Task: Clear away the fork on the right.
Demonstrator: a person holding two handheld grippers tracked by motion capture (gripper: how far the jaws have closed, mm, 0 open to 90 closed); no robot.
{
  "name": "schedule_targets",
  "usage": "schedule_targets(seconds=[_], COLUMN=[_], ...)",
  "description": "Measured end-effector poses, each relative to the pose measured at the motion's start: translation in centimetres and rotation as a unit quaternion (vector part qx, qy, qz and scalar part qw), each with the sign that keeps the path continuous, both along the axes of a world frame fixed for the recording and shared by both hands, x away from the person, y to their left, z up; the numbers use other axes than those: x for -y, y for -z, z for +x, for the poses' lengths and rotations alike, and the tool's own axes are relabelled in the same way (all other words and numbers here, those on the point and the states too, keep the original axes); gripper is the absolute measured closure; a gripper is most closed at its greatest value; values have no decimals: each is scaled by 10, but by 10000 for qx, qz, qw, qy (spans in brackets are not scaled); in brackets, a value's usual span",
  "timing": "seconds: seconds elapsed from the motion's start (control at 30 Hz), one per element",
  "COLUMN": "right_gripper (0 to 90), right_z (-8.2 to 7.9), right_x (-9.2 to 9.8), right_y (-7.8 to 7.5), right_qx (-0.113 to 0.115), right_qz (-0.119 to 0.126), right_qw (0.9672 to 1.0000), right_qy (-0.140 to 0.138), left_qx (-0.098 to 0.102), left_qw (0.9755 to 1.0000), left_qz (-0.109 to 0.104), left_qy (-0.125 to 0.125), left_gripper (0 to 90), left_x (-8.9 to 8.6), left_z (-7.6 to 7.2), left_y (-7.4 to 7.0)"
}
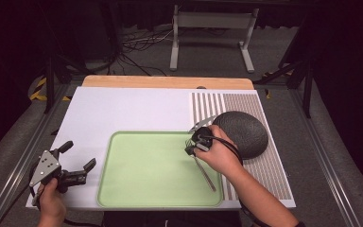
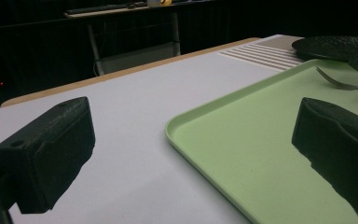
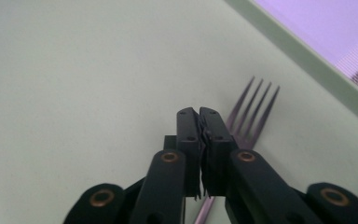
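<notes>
Recording lab or test rig, not home: white rectangular tabletop board point(image 1: 123, 113) sitting inside aluminium-profile frame point(image 1: 333, 165), black curtains enclosing space, loose black cables point(image 1: 132, 47) trailing across grey carpet floor point(image 1: 288, 52), grey metal stand point(image 1: 212, 28) standing behind.

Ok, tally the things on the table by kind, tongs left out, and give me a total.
Green tray: 1
Fork: 1
Dark round bowl or plate, lying on the striped mat: 1
Striped mat: 1
Total: 4
</notes>
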State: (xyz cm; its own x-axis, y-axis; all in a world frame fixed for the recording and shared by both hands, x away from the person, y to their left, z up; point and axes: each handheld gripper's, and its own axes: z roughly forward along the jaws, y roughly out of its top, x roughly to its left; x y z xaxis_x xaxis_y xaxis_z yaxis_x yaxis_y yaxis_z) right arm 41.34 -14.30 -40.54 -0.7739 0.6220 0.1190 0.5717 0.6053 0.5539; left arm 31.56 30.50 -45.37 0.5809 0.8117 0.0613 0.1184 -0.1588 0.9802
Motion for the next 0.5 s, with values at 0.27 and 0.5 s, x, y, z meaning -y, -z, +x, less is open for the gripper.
schedule_targets(seconds=[0.27, 0.5], right_gripper=[898, 898], right_z=[6, 9], right_x=[0, -3], right_y=[15, 25], right_qx=[96, 105], right_qz=[102, -20], right_qw=[9999, 9999], right_qy=[-15, 2], left_qx=[19, 18], left_qw=[10000, 10000], left_qz=[-8, -11], left_qy=[-11, -9], left_gripper=[0, 0], left_x=[0, 0], left_z=[0, 0], left_y=[0, 0])
